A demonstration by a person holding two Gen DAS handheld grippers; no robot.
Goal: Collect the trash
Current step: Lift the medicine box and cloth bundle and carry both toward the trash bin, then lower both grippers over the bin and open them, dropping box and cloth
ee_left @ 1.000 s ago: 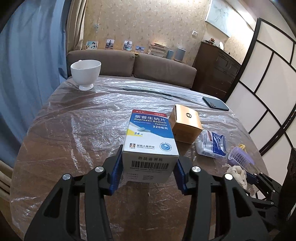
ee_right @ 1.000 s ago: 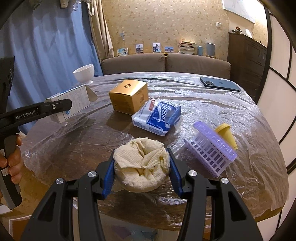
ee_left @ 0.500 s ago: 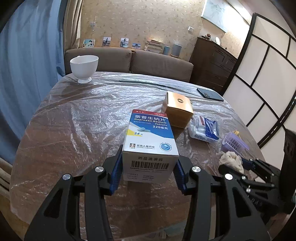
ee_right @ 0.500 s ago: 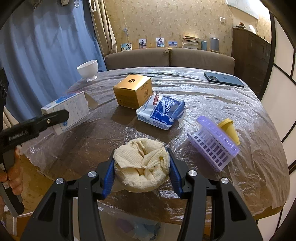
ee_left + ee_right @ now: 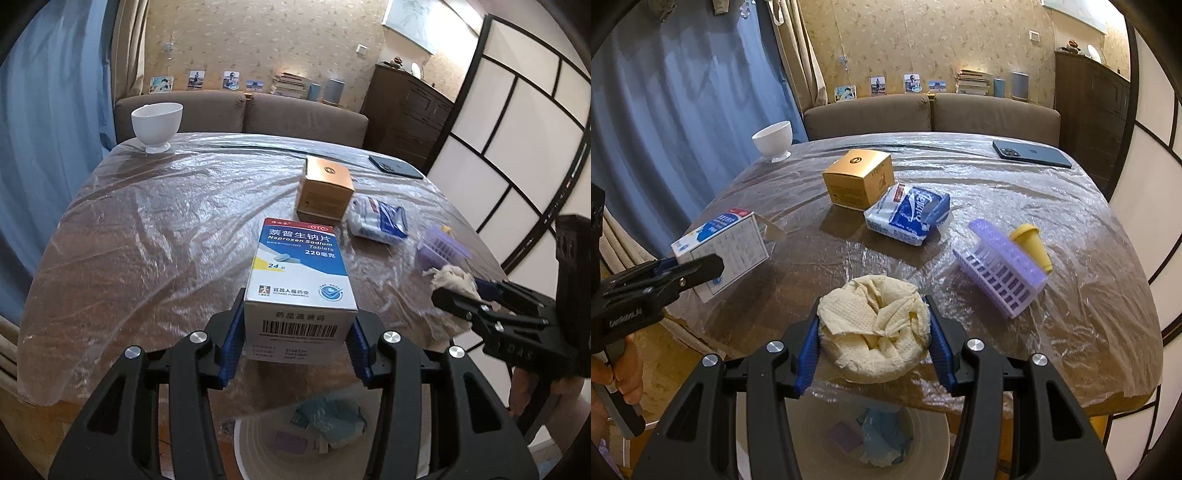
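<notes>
The left gripper (image 5: 295,347) is clamped on a white-and-blue medicine box (image 5: 301,284), held off the near edge of the plastic-covered table (image 5: 155,229), with a white bowl (image 5: 157,123) far off at about eleven o'clock. At one o'clock beyond the box sit a gold carton (image 5: 325,188) and a tissue pack (image 5: 380,221). The right gripper (image 5: 873,341) squeezes a crumpled paper towel (image 5: 873,332) above a round bin (image 5: 871,439), a purple basket (image 5: 1001,273) lying at two o'clock.
</notes>
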